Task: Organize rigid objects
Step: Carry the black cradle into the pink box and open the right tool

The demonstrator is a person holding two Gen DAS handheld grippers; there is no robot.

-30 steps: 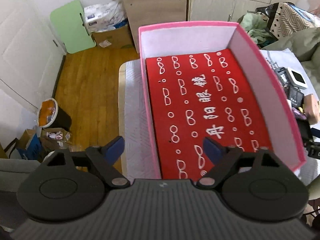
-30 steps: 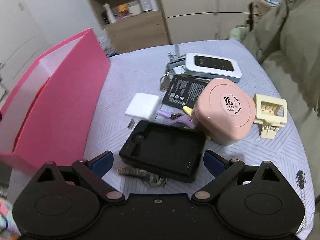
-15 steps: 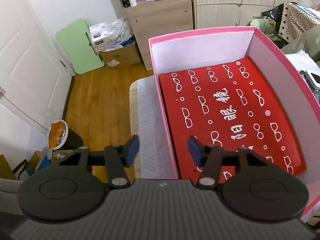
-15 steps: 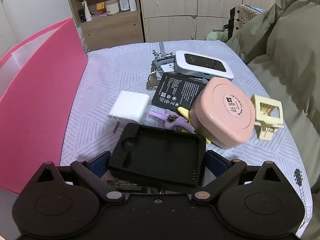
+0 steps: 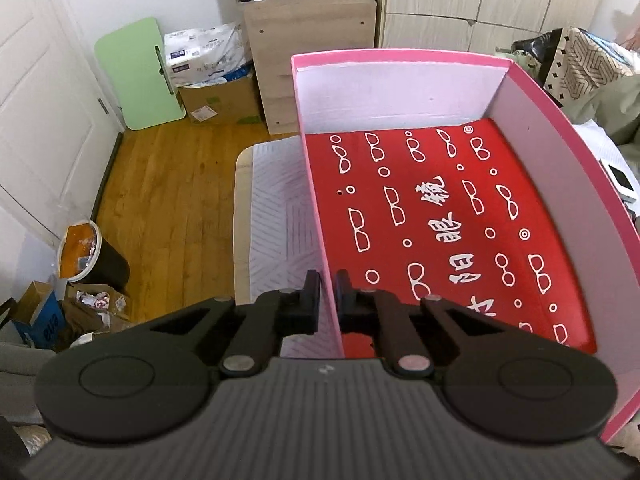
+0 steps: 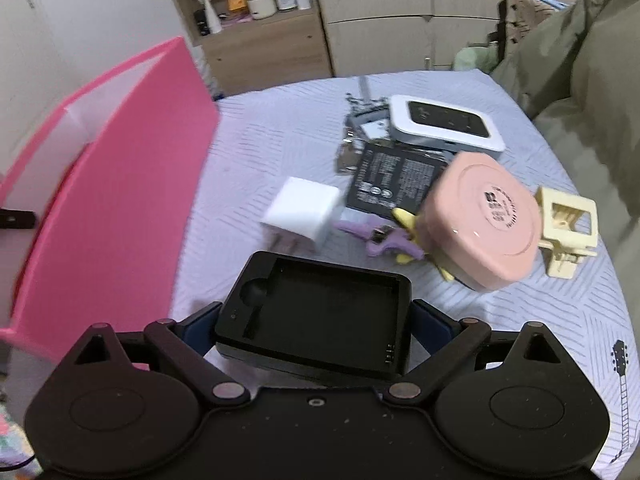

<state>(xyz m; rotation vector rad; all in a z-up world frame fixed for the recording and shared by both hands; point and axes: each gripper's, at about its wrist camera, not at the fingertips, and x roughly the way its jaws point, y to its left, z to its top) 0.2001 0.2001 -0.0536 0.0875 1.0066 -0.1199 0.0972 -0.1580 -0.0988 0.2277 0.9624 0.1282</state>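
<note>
A pink box (image 5: pixel 404 80) with a red printed floor stands on the table; its outer wall shows in the right wrist view (image 6: pixel 120 184). My left gripper (image 5: pixel 327 300) is shut on the box's left wall near the front corner. My right gripper (image 6: pixel 316 324) is shut on a black plastic tray (image 6: pixel 320 320) and holds it just above the table. Beyond it lie a white charger cube (image 6: pixel 300 212), a black battery (image 6: pixel 392 188), a round pink case (image 6: pixel 484 224), a white pocket router (image 6: pixel 444 124), a cream hair clip (image 6: pixel 568 232) and a purple clip (image 6: pixel 380 236).
The table has a pale striped cloth (image 6: pixel 280 136). An olive quilt (image 6: pixel 592 80) lies at the right. Keys (image 6: pixel 360 120) sit behind the battery. A wooden shelf unit (image 5: pixel 312 48), a green board (image 5: pixel 140 76) and a bin (image 5: pixel 84 256) stand on the wood floor left of the table.
My left gripper moved left and closed on the box's left wall. My right gripper closed on the black tray and lifted it slightly.
</note>
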